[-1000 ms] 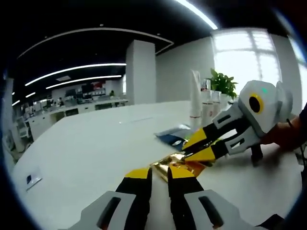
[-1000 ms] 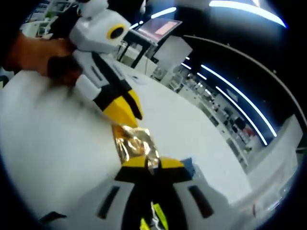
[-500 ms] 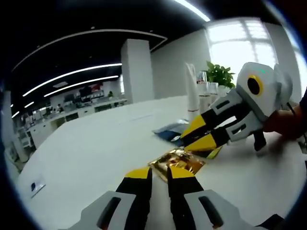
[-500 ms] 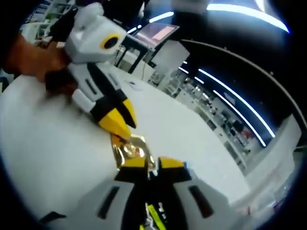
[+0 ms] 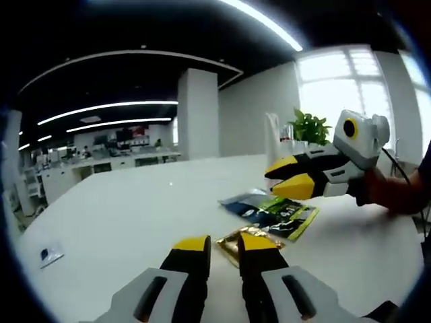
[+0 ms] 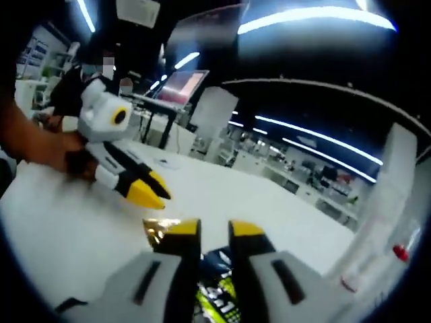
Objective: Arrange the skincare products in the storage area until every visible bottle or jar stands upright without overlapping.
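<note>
Gold foil is what we are seeing first: a crinkled gold foil sachet (image 5: 250, 237) is lying flat on the white tabletop (image 5: 121, 222), just beyond the yellow tips of our left gripper (image 5: 217, 243), whose jaws are standing slightly apart and pinching nothing. Just beside it, a dark blue and green printed sachet (image 5: 279, 217) is lying flat too, its edge seeming to meet the gold one, though we cannot tell whether they are overlapping. Farther back, near the window, a tall white tube (image 5: 273, 134) and a couple of clear bottles (image 5: 291, 134) are standing upright beside a leafy green potted plant (image 5: 311, 126). Our right gripper (image 6: 208, 229) is hovering above the sachets with its jaws parted and empty; in the right gripper view the gold sachet (image 6: 160, 227) is peeking out to the left of its tips and the green printed one (image 6: 215, 291) is lying under them. We are judging that the flat sachets are the tricky part: they are thin and slippery, so a jaw coming down at a shallow angle may push one across the table or onto its neighbour. Reaching toward the back, we may also be risking a knock to the upright tube.
</note>
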`<state>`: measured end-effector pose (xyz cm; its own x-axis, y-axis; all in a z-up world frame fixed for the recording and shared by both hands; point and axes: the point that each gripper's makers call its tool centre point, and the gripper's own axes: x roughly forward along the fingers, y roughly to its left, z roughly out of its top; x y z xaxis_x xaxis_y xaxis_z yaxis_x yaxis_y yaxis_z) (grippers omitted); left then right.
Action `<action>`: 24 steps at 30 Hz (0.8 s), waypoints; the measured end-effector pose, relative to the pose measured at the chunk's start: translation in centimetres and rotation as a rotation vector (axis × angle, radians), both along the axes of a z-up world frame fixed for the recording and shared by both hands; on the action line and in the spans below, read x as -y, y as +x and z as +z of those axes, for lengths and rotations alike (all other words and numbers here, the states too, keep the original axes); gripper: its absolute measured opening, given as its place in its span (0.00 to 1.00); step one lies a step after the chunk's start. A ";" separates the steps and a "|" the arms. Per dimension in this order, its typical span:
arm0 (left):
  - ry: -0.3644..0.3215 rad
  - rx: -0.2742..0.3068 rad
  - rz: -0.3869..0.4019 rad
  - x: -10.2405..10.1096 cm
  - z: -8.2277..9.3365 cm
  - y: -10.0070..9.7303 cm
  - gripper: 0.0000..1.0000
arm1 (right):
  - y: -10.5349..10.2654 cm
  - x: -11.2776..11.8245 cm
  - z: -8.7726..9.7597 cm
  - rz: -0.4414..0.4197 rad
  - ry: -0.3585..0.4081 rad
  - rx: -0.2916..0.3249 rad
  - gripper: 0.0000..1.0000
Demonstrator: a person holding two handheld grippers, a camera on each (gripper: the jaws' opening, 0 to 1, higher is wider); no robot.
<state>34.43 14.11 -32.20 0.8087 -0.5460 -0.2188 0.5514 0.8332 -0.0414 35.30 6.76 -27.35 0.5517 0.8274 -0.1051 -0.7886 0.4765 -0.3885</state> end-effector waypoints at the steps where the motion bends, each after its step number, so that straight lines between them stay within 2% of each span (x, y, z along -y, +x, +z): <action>1: -0.002 0.001 0.003 -0.2 0.0 -0.1 0.17 | -0.3 -0.2 0.2 0.018 0.024 -0.009 0.19; 4: -0.012 0.008 0.017 -0.5 0.2 -0.6 0.21 | -0.9 -0.4 0.4 0.058 0.063 -0.038 0.27; 11: -0.044 0.016 0.045 -2.3 0.5 -1.5 0.29 | -2.5 -1.4 1.3 0.132 0.110 -0.036 0.39; 16: -0.085 0.017 0.071 -3.5 0.8 -2.4 0.35 | -4.2 -2.7 1.2 0.203 0.093 -0.012 0.43; 24: -0.067 0.017 0.110 -5.7 0.5 -3.6 0.38 | -7.5 -5.4 0.0 0.283 0.014 0.056 0.43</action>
